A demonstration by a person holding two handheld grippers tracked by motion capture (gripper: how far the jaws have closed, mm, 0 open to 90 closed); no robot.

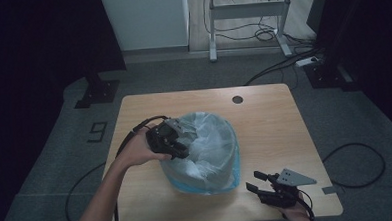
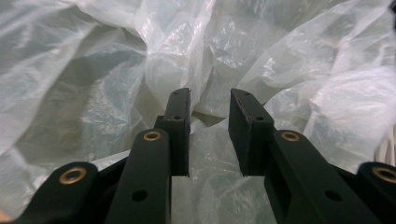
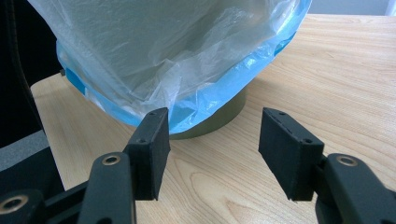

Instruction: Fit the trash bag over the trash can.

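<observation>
Overhead first: left hand-held gripper up at the near-left rim of a bin lined with a clear plastic bag, tips pressed into the crumpled film draped over the edge. Bin standing mid-desk, slightly toward the near side, on a pale wooden desk; bag's blue hem hanging low around the outside. Right hand-held gripper lying low near the desk's near-right corner, apart from the bin, pointing toward it, grey three-cornered plate on top.

Next, the left gripper view: left hand-held gripper with jaws partly closed, a narrow gap left between them, crinkled white bag film all around and behind. Film visible in the gap, though whether the pads pinch it or merely sit against it, cannot tell.

Lastly, the right gripper view: right hand-held gripper with jaws standing well apart, bare desk wood between them, nothing gripped. Straight ahead, the bin's olive base resting on the desk, bag overhanging it, blue hem just beyond the jaw tips and not touching them.
</observation>
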